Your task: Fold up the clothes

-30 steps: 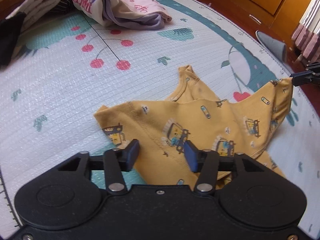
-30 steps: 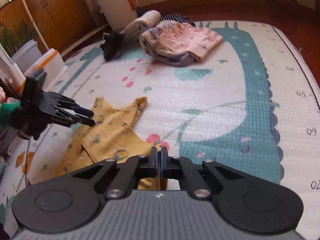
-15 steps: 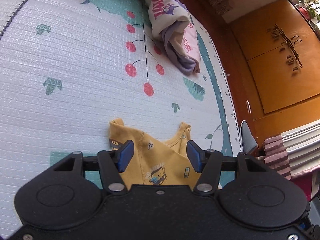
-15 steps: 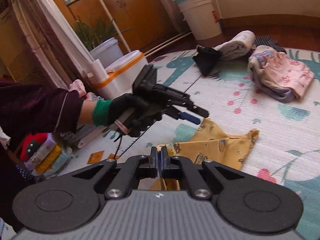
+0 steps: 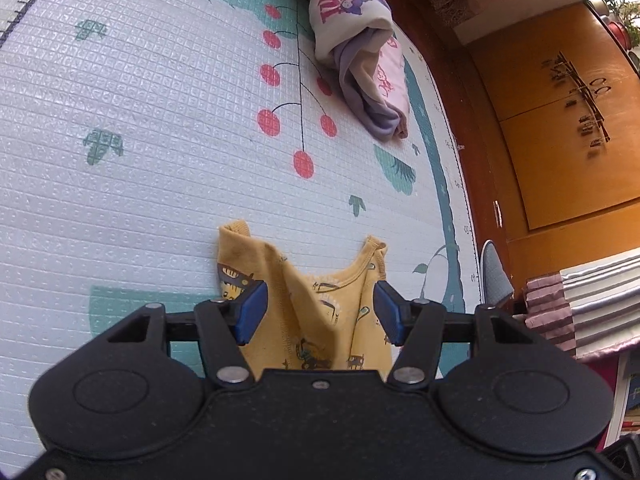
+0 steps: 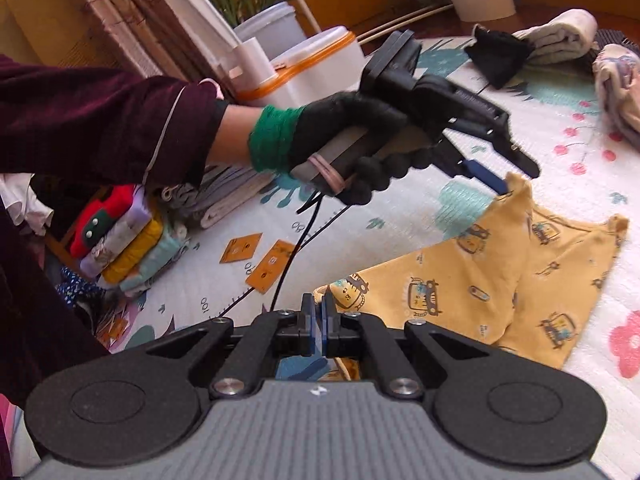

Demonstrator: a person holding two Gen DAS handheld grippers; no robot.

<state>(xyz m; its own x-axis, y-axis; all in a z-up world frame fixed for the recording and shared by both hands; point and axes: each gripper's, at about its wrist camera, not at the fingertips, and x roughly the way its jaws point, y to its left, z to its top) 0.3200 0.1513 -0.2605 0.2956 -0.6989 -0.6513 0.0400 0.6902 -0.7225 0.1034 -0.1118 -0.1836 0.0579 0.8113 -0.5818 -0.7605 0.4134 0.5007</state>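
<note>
A play mat [image 5: 152, 128] printed with cherries covered the floor, and a rolled bundle of pink and lilac clothes [image 5: 356, 52] lay on it at about 1 o'clock from the left gripper, well clear of the work. A grey slipper [image 5: 496, 276] sat off the mat's edge at 3 o'clock, beside orange cabinets [image 5: 560, 128]. In the right wrist view, a stack of folded clothes [image 6: 128, 240] stood at 9 o'clock, with a white tub [image 6: 316, 64] with an orange rim behind the gloved hand [image 6: 348, 140], and black cloth [image 6: 500, 56] and a pale roll [image 6: 560, 36] far off at 1 o'clock. Orange cards [image 6: 256, 256] lay on the mat under the cable. The yellow shirt [image 6: 500, 280] lay partly lifted on the mat, between the two tools. The left gripper [image 5: 320, 312] stood wide, its blue pads [image 5: 252, 312] either side of a raised fold of the shirt [image 5: 320, 300]; whether a pad touched the cloth could not be told, though in the right wrist view one pad tip [image 6: 488, 176] met the shirt's peaked corner. The right gripper [image 6: 318, 324] was pinched nearly closed on the shirt's near edge at 6 o'clock.
</note>
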